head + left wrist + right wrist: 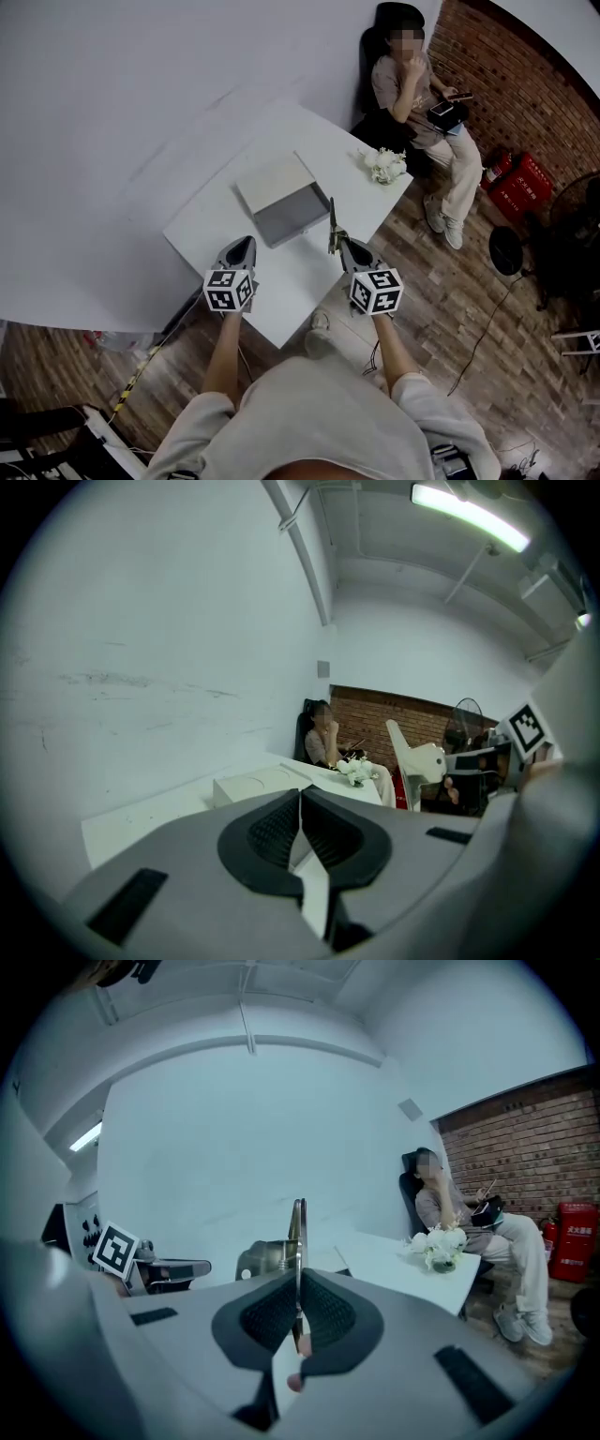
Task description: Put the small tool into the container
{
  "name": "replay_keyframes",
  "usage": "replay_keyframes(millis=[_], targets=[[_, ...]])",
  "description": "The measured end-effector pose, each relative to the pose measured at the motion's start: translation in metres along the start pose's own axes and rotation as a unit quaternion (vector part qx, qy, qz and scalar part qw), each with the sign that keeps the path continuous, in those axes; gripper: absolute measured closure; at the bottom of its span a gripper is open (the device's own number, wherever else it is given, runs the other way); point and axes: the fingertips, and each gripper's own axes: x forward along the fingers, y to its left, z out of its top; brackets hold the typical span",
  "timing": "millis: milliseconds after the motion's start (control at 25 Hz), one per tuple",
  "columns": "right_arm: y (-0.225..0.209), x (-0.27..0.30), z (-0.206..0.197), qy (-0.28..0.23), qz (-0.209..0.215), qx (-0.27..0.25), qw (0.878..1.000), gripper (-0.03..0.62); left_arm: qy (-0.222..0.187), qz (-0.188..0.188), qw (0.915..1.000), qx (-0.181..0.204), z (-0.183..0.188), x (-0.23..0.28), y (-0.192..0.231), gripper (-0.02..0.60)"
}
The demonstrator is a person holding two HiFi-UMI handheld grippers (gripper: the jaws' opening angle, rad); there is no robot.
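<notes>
On my right gripper [298, 1283] the fingers pinch the small tool [297, 1227], a thin metal strip standing upright above the pads. On my left gripper [300, 803] the fingers are pressed together on nothing. The container [281, 199] sits on the table just ahead, between both fingertip pairs.

Place: indoor test room, possibly a lab or studio. Evidence: white table [211, 230], bare white wall [112, 94], brick wall [525, 75], wood floor [441, 281], ceiling strip light [464, 516], floor cables [487, 322].

Seated person [405, 92], white flowers [386, 166], red extinguishers [517, 183] nr brick wall [525, 84]
</notes>
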Motion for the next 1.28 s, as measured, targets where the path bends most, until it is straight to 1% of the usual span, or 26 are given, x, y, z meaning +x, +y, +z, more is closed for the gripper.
replay_keyframes(millis=[360, 760, 880, 1080, 1280], targets=[[-0.036, 0.063, 0.026, 0.019, 0.040, -0.009, 0.999, 0.592, 0.000, 0.040, 0.9991, -0.018, 0.023, 0.043, 0.022, 0.568], [-0.062, 0.113, 0.034, 0.038, 0.075, -0.006, 0.996, 0.592, 0.017, 0.078, 0.9965, -0.025, 0.026, 0.069, 0.042, 0.568], [-0.066, 0.125, 0.033, 0.042, 0.081, -0.004, 0.996, 0.592, 0.021, 0.083, 0.9960, -0.024, 0.025, 0.076, 0.046, 0.568], [-0.066, 0.137, 0.019, 0.057, 0.081, -0.004, 0.995, 0.592, 0.027, 0.087, 0.9954, -0.032, 0.015, 0.079, 0.056, 0.568], [-0.058, 0.139, 0.010, 0.064, 0.069, -0.007, 0.996, 0.592, 0.029, 0.074, 0.9962, -0.036, 0.007, 0.080, 0.066, 0.568]])
